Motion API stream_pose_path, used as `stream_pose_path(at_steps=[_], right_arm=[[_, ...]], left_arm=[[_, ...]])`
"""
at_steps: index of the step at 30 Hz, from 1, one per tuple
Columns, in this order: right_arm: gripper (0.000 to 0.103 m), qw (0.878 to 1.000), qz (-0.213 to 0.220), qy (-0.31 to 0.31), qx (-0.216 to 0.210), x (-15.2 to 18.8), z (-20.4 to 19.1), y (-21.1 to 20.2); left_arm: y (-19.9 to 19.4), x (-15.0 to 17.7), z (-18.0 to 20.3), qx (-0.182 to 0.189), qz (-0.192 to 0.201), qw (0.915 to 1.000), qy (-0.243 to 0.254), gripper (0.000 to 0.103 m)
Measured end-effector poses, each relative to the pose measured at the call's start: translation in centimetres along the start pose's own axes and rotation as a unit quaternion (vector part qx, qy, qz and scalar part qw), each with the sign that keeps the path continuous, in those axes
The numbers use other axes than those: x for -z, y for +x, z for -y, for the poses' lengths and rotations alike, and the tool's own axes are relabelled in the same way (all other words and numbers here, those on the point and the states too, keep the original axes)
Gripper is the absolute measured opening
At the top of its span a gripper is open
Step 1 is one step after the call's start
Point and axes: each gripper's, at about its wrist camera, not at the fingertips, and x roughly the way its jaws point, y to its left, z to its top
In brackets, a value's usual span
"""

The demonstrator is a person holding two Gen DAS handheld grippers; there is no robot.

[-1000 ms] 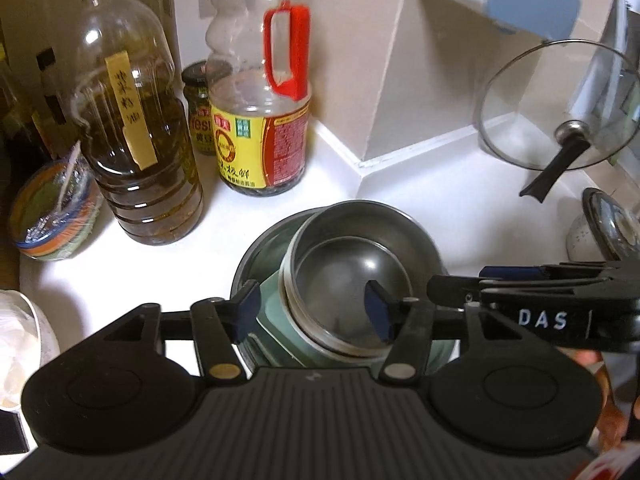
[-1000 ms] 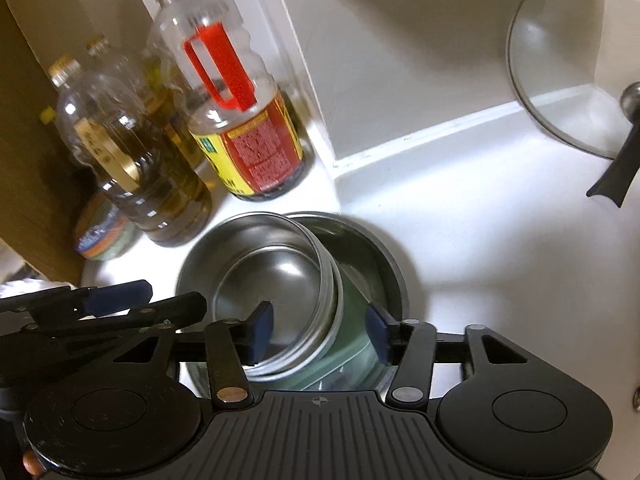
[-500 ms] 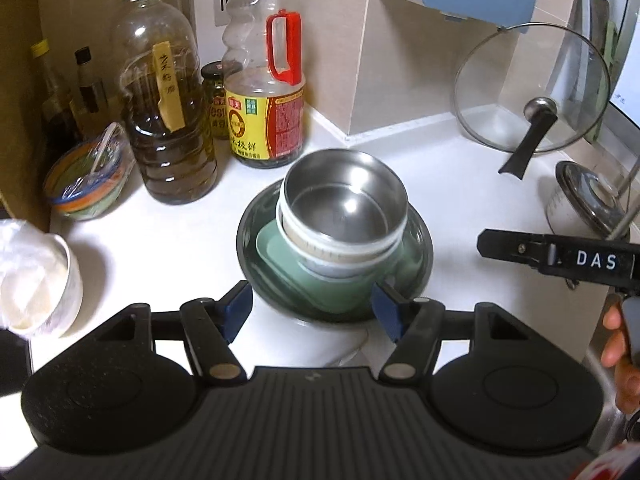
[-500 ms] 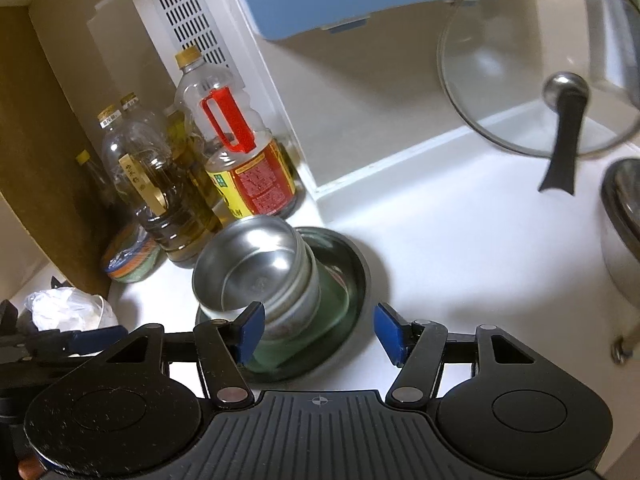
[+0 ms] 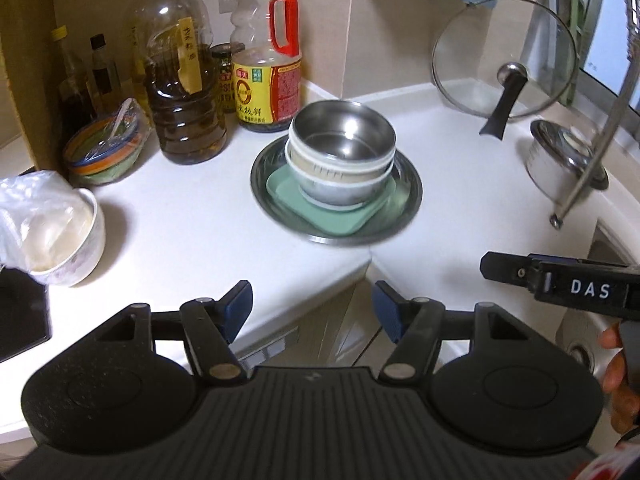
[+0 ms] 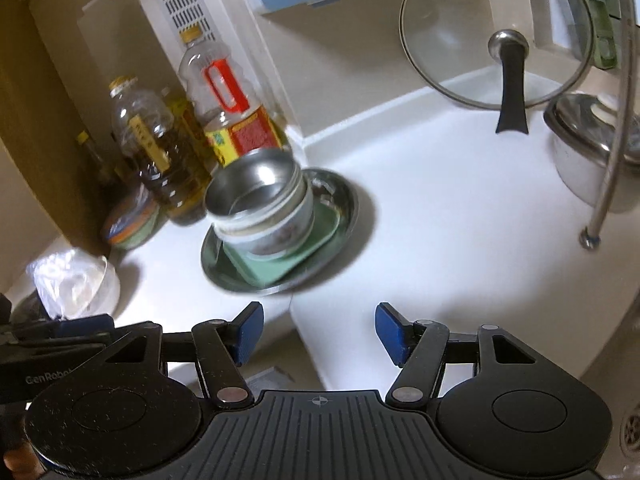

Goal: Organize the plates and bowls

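Three bowls sit nested in one stack, a steel one on top, on a green square plate inside a round steel dish on the white table. Only rims show of the lower bowls, and the near edge of the dish is blurred.

The left gripper hangs tilted downward over the table's front edge, well short of the stack, its fingers spread with nothing between them. The right gripper is held beside it in a like pose; its fingers have just been opening and are also spread and empty. In the left view only its side bar and part of a hand show.

Behind the stack stand an oil bottle and a red-handled bottle. A striped bowl and a white bowl under crumpled plastic lie to the left. To the right, a glass lid leans on the wall near a steel pot.
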Motion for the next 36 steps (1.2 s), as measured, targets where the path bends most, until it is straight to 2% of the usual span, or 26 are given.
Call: stream_pose_path(at_steps=[10, 15, 22, 36], right_arm=[[0.064, 1.0, 0.004, 0.014, 0.022, 6.0, -3.4, -3.5], [0.068, 1.0, 0.002, 0.014, 0.028, 7.5, -4.3, -4.9], [0.069, 1.0, 0.009, 0.008, 0.025, 8.2, -4.1, -6.4], [0.071, 1.0, -0.009, -0.01, 0.017, 7.8, -2.0, -6.7]], left_arm=[[-3.4, 4.2, -1.0, 0.029, -0.005, 0.9993, 0.022, 0.064], [-4.7, 5.6, -1.1, 0.033, -0.008, 0.9992, 0.023, 0.064], [-5.8, 6.2, -0.6, 0.029, 0.0, 0.9993, 0.024, 0.064], [-6.0, 6.2, 2.0, 0.022, -0.002, 0.9997, 0.011, 0.064]])
